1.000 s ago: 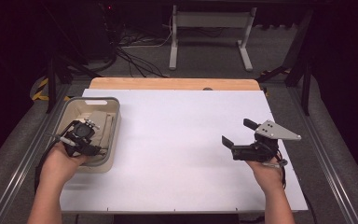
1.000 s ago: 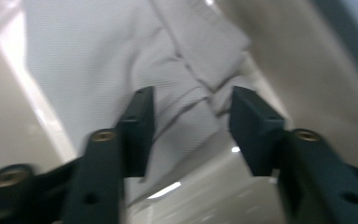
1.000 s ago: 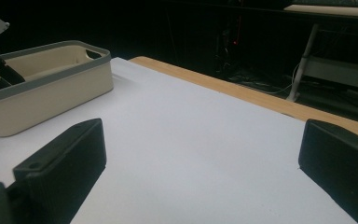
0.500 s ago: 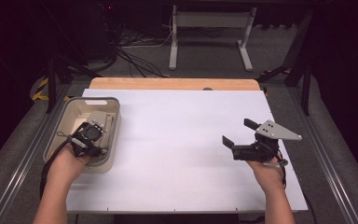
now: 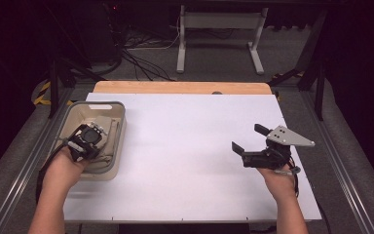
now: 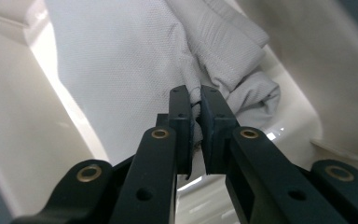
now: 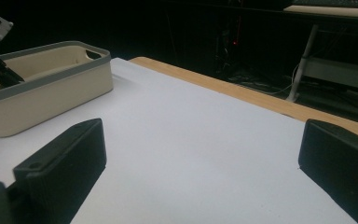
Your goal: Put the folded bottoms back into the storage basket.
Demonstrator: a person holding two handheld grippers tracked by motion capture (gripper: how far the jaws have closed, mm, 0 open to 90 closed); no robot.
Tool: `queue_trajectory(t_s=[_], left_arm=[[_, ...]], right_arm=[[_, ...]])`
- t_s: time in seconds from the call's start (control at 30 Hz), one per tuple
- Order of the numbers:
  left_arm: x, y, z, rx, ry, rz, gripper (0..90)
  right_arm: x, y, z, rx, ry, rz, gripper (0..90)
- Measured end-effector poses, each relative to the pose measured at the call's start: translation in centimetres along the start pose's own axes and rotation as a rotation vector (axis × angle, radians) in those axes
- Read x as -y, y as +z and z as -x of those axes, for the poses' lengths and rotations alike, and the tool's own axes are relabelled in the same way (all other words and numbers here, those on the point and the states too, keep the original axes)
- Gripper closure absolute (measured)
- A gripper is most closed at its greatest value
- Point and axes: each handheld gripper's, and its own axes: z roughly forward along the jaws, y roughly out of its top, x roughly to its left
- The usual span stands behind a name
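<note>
The grey cloth [image 6: 135,60] lies crumpled inside the beige bin [image 5: 118,146] at the left side of the table [image 5: 190,156]. In the left gripper view, a fold of the cloth sits pinched between the two black jaws of my left gripper [image 6: 195,107], which stand almost fully together with only the fabric's thickness between the pads. I judge the step in hand to be the grasp that precedes lifting the cloth out of the bin.

Procedure for a clean lift:
1. I confirm the pinch holds more than a single loose edge; the fold between the pads looks thin, so it could slip.
2. I raise the gripper straight up, clear of the bin wall, so the cloth does not drag the bin along.
3. I keep the lift slow until the trailing part of the cloth leaves the bin floor.

My right gripper [image 5: 247,144] hovers over the right side of the table, well apart from the bin. Its jaws stand wide apart and hold nothing; the right gripper view looks between them across the white surface to the bin [image 7: 46,88].

Compared with the earlier high view, the left hand [image 5: 65,168] sits slightly deeper toward the bin, and the left jaws have just been closing onto the cloth. The right gripper is in the same place and posture.
</note>
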Motion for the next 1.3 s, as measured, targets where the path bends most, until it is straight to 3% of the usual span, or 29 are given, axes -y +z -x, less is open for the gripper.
queue_trajectory(t_s=[0.27,0.37,0.47,0.67,0.77,0.87,0.93,0.97,1.0,1.2,1.3], left_arm=[[-0.1,-1.8,0.6,0.008,0.017,0.06,85.0],[-0.2,-1.8,0.9,0.049,0.021,0.069,84.9],[-0.4,-0.9,1.2,0.103,0.037,0.058,84.7],[-0.8,2.2,1.2,0.177,0.037,-0.023,84.0],[-0.8,2.5,1.0,0.212,0.031,-0.027,81.3],[-0.8,2.3,0.7,0.237,0.009,-0.015,70.6],[-0.7,1.8,0.3,0.206,-0.026,0.008,48.6],[-0.6,1.4,-0.1,0.202,-0.062,0.024,38.3],[-0.4,0.9,-0.6,0.211,-0.096,0.048,33.3],[1.3,-2.5,-3.6,0.113,-0.244,0.212,26.6],[1.8,-2.9,-4.6,0.06,-0.276,0.23,28.3]], right_arm=[[0.0,0.0,-0.1,-0.001,-0.001,0.0,1.5],[-0.1,-0.1,-0.1,-0.002,0.0,0.002,1.5],[-0.1,-0.1,-0.1,-0.001,-0.003,0.002,1.5],[-0.1,-0.1,-0.1,-0.002,-0.003,0.002,1.5],[-0.1,-0.1,-0.1,-0.003,0.001,-0.001,1.5],[0.0,0.0,-0.1,-0.002,-0.006,-0.002,1.5],[-0.1,0.0,-0.1,-0.004,-0.007,-0.001,1.5],[-0.1,0.0,-0.1,-0.005,-0.006,0.0,1.5],[-0.1,-0.1,-0.1,-0.003,-0.003,0.0,1.5],[-0.1,-0.1,0.0,-0.002,0.0,0.004,1.5],[-0.1,0.0,-0.1,-0.006,-0.006,0.001,1.5]])
